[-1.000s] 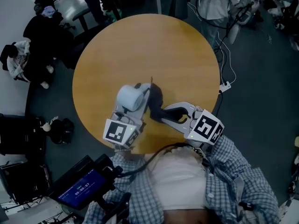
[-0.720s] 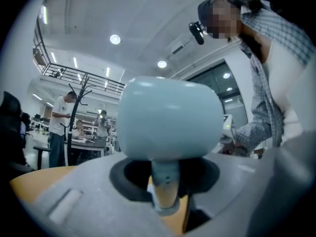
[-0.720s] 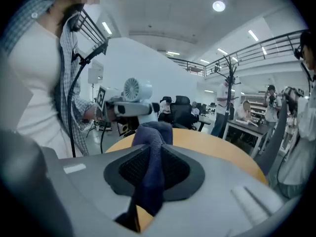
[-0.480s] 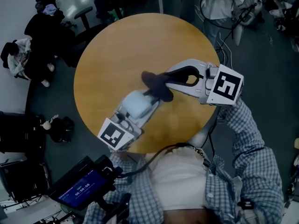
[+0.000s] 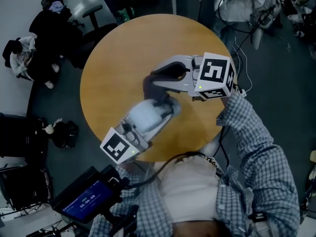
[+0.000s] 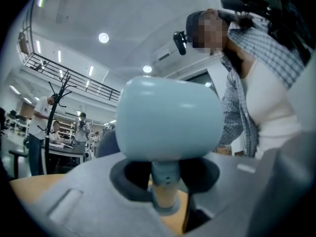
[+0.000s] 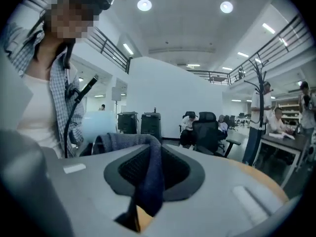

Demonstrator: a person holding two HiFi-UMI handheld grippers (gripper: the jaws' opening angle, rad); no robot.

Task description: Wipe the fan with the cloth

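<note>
In the head view a light blue fan (image 5: 144, 115) is held just above the round wooden table (image 5: 113, 58), and my left gripper (image 5: 167, 110) is shut on it. The left gripper view has the fan's rounded head (image 6: 168, 120) filling the middle, its thin stem (image 6: 165, 194) pinched between the jaws of the left gripper (image 6: 165, 204). My right gripper (image 5: 156, 79) reaches in from the right, shut on a dark blue cloth (image 5: 149, 89) that hangs at the fan's far side. In the right gripper view the cloth (image 7: 148, 174) drapes through the right gripper (image 7: 143, 196), with the fan (image 7: 97, 125) pale behind it.
The table's near edge (image 5: 163, 158) lies just ahead of the person's body. A device with a lit screen (image 5: 84, 200) hangs at the lower left. Cables and a power strip (image 5: 241, 89) lie on the floor to the right. People and office chairs (image 5: 79, 6) surround the table.
My right gripper has carried the cloth from the table's near edge up and over to the fan's far side. My left gripper has swung the fan round toward the right.
</note>
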